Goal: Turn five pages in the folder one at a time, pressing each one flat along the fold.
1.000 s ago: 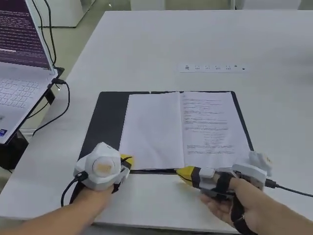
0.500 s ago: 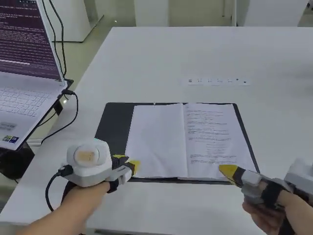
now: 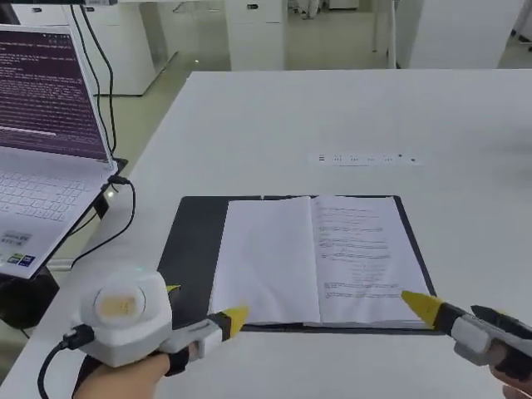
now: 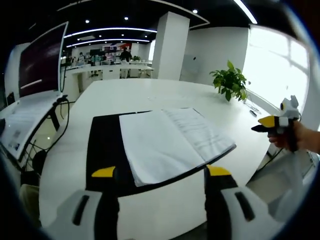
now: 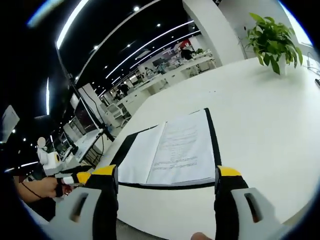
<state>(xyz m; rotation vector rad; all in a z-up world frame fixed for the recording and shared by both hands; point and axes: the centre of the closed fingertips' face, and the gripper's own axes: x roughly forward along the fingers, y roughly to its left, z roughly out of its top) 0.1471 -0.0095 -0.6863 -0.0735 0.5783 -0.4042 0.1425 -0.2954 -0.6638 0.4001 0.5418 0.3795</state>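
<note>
Hovering over the near left part of the white table, just right of the open laptop and its black cable, the left gripper has its jaws spread wide. Its two yellow tips stand well apart in the left gripper view, and nothing is held between them. The folder's near edge runs across the gap between them, a little ahead of the tips. In the head view one yellow tip points toward the folder's near left corner; I cannot tell whether it touches the cover.

On the other side, the right gripper is also wide open and holds nothing. In the right gripper view the folder lies ahead of its tips, apart from them. In the head view its forward yellow tip sits at the folder's near right corner, and contact there cannot be told.

The folder lies open and flat in the middle of the table, between the two grippers. Its black cover shows as a broad strip on the left and a thin border along the far, right and near edges. A blank white page lies to the left of the fold, and a printed page with lines of small text too fine to read lies to the right. Both pages rest flat, with a shallow dip along the fold. Beyond the folder, a row of small markings is set in the tabletop.
</note>
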